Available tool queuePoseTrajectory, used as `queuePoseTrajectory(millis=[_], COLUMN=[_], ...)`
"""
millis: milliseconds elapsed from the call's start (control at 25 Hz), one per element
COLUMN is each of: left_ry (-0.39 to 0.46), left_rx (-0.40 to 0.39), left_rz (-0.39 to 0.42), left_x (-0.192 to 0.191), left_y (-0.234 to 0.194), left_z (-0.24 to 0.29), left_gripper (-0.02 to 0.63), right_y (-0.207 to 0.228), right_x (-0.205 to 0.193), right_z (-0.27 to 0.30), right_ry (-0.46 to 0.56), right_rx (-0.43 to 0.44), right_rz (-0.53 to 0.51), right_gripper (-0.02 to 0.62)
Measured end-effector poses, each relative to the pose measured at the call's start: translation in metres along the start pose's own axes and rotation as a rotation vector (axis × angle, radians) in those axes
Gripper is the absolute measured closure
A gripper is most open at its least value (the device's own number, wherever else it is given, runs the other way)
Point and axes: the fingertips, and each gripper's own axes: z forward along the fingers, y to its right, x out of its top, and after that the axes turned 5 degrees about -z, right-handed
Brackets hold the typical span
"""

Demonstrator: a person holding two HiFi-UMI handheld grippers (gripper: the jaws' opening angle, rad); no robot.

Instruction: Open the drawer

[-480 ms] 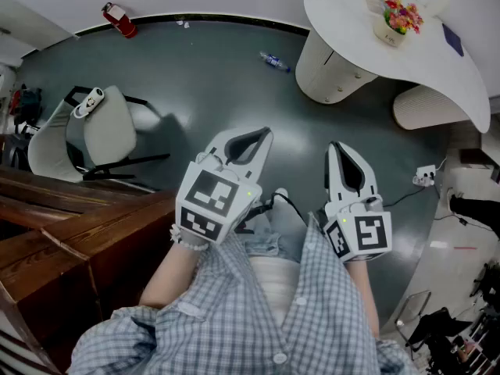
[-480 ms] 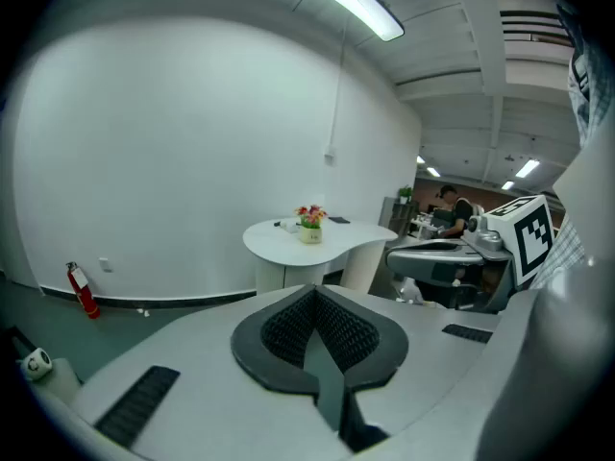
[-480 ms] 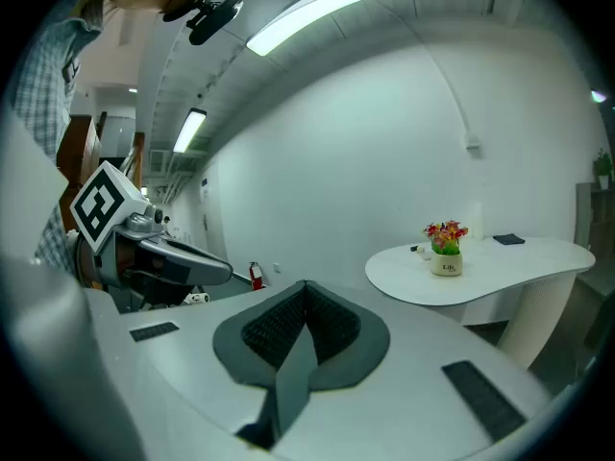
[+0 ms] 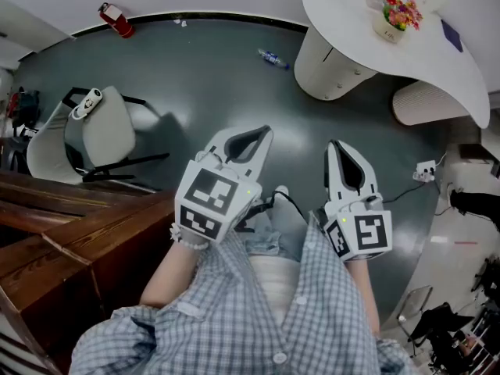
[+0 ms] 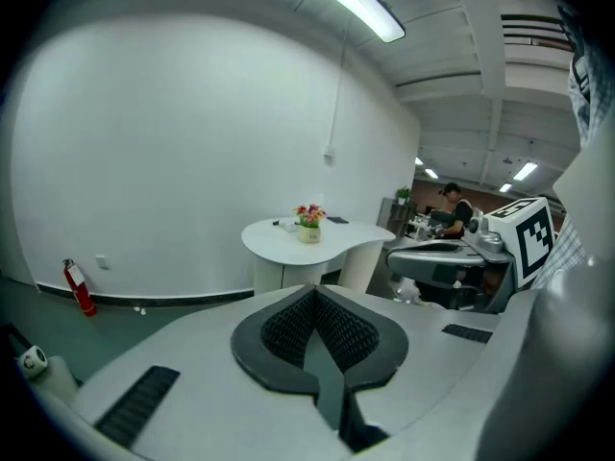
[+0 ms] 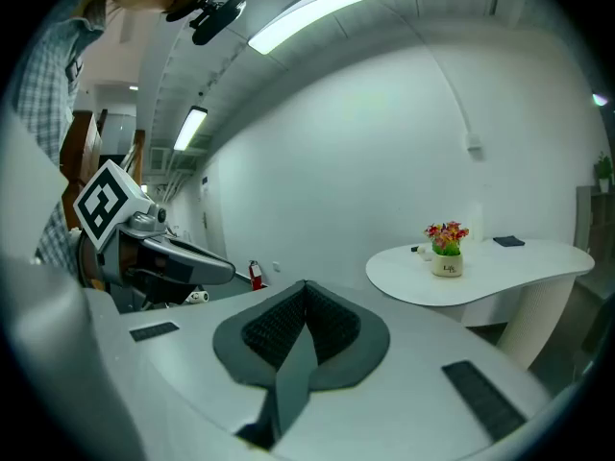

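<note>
Unchanged from half a second back: left gripper (image 4: 250,141) and right gripper (image 4: 345,162) parked just right of the wooden desk (image 4: 70,233), both jaw pairs closed tip to tip, nothing held. Approach not yet begun. No drawer front made out — probably in that desk. Count: two grippers, one wooden desk, one chair (image 4: 107,131) beyond it, one white table (image 4: 344,10) far right of it.

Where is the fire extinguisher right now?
Head view, upper left: the fire extinguisher stands against the wall, beyond the white chair.
</note>
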Motion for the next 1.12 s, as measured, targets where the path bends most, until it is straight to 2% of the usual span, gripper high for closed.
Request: queuePoseTrajectory(millis=[160,440,680,920,1120], left_ry=[0.002,-0.01,-0.027,-0.027,-0.027], left_rx=[-0.014,-0.044,-0.098,-0.135,-0.156], left_rz=[-0.021,-0.032,-0.012,0.013,0.014], left_x=[-0.001,-0.013,-0.021,-0.012,-0.001], left_y=[-0.003,-0.009,-0.003,0.014,0.043], left_z=[-0.001,-0.002,0.002,0.023,0.056], left_gripper=[0.601,0.601,0.601,0.601,0.601], right_y=[-0.005,0.004,0.018,0.05,0.087], right_x=[0.008,-0.003,-0.015,-0.022,-0.034], right_z=[-0.001,-0.012,-0.028,-0.045,-0.054], right_ry=[0.008,-0.007,-0.025,-0.027,-0.032], right_rx=[-0.022,-0.125,-0.222,-0.285,-0.288], right_rz=[-0.069,0.015,0.018,0.026,0.025], right_gripper=[0.588,0.588,0.588,0.588,0.588])
